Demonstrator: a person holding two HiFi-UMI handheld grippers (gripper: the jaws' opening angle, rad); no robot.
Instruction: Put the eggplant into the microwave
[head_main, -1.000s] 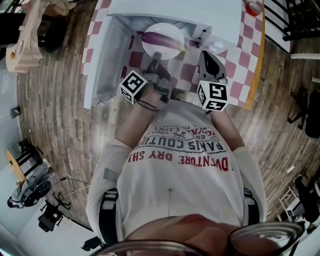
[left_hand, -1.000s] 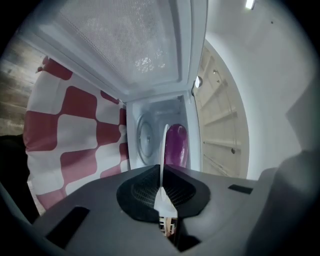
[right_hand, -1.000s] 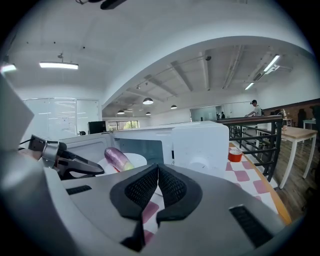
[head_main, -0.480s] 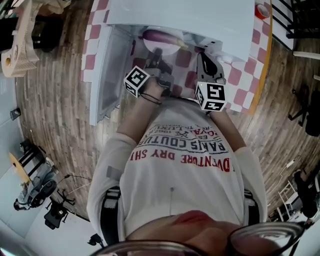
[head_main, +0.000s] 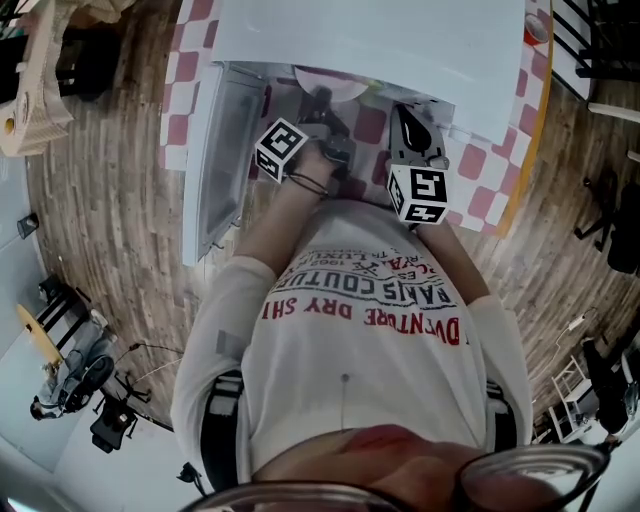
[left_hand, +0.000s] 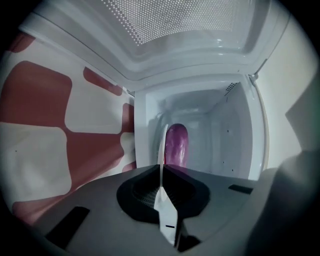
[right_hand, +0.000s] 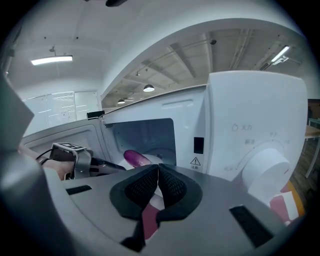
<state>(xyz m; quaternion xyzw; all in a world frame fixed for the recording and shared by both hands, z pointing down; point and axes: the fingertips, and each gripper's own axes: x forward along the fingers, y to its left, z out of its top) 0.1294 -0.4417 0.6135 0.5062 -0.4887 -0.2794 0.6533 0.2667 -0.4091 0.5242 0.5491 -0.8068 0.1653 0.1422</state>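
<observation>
A purple eggplant (left_hand: 176, 145) lies on a white plate (left_hand: 162, 165), seen edge-on in the left gripper view. My left gripper (left_hand: 161, 172) is shut on the plate's near rim and holds it in the mouth of the white microwave (head_main: 380, 40). In the head view only the plate's near edge (head_main: 335, 85) shows under the microwave's top, ahead of the left gripper (head_main: 322, 108). My right gripper (right_hand: 158, 172) is shut with nothing in it. It hangs in front of the oven, right of the opening, and sees the eggplant (right_hand: 135, 158) inside. In the head view the right gripper (head_main: 405, 118) sits beside the left.
The microwave door (head_main: 220, 160) stands swung open to the left. A control dial (right_hand: 265, 167) is on the oven's right front panel. The oven rests on a table with a red-and-white checked cloth (head_main: 480, 160). A red-rimmed object (head_main: 538, 28) sits at the far right corner.
Both grippers have moved forward toward the oven. The plate with the eggplant has gone from in front of the opening to under the microwave's top, nearly hidden in the head view.
</observation>
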